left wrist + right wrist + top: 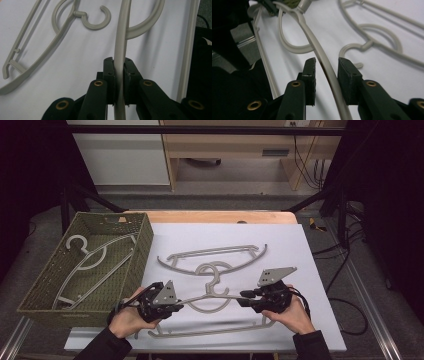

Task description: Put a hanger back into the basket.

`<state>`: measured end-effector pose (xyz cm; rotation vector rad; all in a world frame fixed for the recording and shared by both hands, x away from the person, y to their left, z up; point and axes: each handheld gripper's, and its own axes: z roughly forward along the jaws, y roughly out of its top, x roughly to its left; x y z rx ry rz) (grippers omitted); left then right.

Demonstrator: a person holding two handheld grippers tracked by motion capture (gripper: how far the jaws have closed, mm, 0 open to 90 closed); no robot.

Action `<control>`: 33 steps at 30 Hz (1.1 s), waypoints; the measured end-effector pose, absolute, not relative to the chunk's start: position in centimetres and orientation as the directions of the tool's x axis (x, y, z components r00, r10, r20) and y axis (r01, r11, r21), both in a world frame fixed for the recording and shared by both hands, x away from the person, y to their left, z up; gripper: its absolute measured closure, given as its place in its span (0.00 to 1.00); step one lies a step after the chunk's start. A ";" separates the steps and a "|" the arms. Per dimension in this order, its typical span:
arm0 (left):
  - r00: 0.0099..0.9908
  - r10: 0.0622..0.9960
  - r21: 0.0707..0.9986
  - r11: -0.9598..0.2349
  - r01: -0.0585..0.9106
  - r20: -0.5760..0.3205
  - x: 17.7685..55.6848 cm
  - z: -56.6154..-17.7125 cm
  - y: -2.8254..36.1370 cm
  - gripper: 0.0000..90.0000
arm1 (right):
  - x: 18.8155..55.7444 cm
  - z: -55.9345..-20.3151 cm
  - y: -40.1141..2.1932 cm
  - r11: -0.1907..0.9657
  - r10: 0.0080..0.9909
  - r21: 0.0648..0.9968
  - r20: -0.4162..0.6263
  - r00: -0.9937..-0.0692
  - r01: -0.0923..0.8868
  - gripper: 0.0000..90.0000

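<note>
Landmark is the near hanger (210, 296), lying on the white mat (310, 270) closest to the person. Left gripper (159, 301) has its jaws clamped tight on the hanger's left shoulder bar. Right gripper (260, 299) straddles the right shoulder bar with jaws apart, not yet touching it. Judged step: two-handed pickup of this hanger, with only the left side secured. The next move calls for closing the right jaws squarely on the bar, then lifting level so the hook clears the second hanger (215, 257) just beyond it. Farther left of the near hanger, the green basket (145, 237) already holds another hanger (95, 257), the likely destination.
</note>
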<state>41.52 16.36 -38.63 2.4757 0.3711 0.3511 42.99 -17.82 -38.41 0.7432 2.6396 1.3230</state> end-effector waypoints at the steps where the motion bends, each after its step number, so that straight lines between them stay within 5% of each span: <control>1: 0.923 0.352 0.607 -0.771 0.194 0.153 41.5 -38.6 16.4 0.92 | 43.0 -38.3 -17.9 0.489 0.474 0.784 0.129 -0.871 0.382 0.73; 15: 0.847 0.512 0.657 -0.690 0.304 0.146 42.0 -38.2 17.7 0.92 | 42.4 -38.2 -20.8 0.247 0.648 0.897 0.128 -0.751 0.366 0.41; 33: 0.770 0.622 0.767 -0.562 0.311 0.144 41.7 -35.5 19.9 0.92 | 41.3 -39.7 -24.7 0.121 0.811 0.923 0.121 -0.573 0.365 0.09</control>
